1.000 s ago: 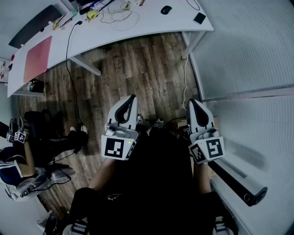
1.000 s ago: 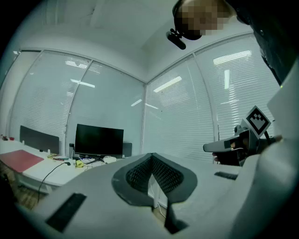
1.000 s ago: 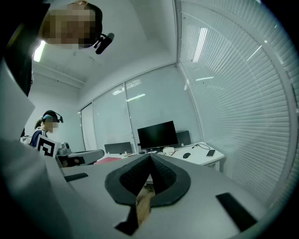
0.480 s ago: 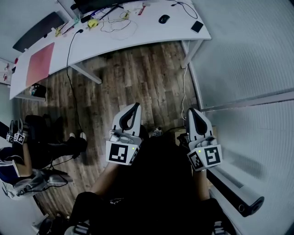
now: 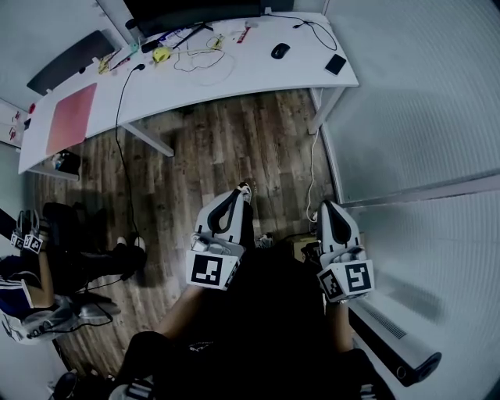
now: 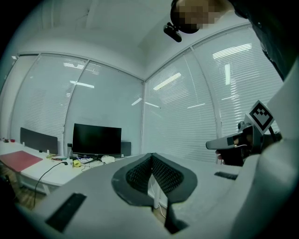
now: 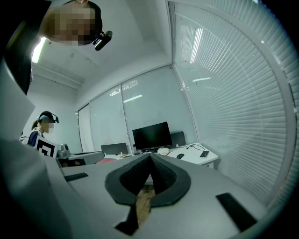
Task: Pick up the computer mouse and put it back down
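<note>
The black computer mouse (image 5: 280, 51) lies on the white desk (image 5: 258, 74) at the far end of the room, small in the right gripper view (image 7: 180, 156). Both grippers are held level above the wooden floor, well short of the desk. My left gripper (image 5: 233, 195) is shut with nothing in it, its dark pads meeting (image 6: 152, 157). My right gripper (image 5: 326, 206) is likewise shut and empty, tips together (image 7: 150, 157). Each gripper shows at the edge of the other's view.
A black monitor (image 5: 195, 12), cables, a yellow item (image 5: 161, 54), a phone (image 5: 337, 65) and a red mat (image 5: 70, 117) are on the desk. A blind-covered glass wall (image 5: 422, 109) runs along the right. A seated person (image 5: 23, 273) is at the left.
The desk has slid lower and further into the head view, with the monitor now showing. Both grippers have advanced toward it over the floor, still shut.
</note>
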Demonstrator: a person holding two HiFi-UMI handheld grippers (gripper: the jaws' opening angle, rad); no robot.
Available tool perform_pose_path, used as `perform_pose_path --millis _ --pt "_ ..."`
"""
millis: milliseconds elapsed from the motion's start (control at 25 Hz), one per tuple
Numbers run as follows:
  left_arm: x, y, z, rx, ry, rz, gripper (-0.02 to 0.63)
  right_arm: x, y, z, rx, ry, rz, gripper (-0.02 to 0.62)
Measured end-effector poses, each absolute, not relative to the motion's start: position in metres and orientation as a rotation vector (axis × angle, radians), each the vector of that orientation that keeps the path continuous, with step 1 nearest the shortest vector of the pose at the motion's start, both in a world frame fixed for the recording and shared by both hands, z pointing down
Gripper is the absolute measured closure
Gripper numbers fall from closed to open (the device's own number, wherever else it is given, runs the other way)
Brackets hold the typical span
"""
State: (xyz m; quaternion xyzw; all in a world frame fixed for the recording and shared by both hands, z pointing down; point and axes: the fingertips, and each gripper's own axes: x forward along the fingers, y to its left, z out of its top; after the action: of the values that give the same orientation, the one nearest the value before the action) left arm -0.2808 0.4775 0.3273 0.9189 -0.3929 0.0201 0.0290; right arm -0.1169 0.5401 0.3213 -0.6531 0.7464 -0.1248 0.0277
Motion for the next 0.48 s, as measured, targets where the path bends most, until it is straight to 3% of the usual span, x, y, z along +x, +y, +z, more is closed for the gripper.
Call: perform_pose_path --millis 480 --pt "-0.244 0.408 0.321 2.867 -1.111 0.015 0.598 -0.091 0.490 0.326 -2.133 2.252 -0.459 0.597"
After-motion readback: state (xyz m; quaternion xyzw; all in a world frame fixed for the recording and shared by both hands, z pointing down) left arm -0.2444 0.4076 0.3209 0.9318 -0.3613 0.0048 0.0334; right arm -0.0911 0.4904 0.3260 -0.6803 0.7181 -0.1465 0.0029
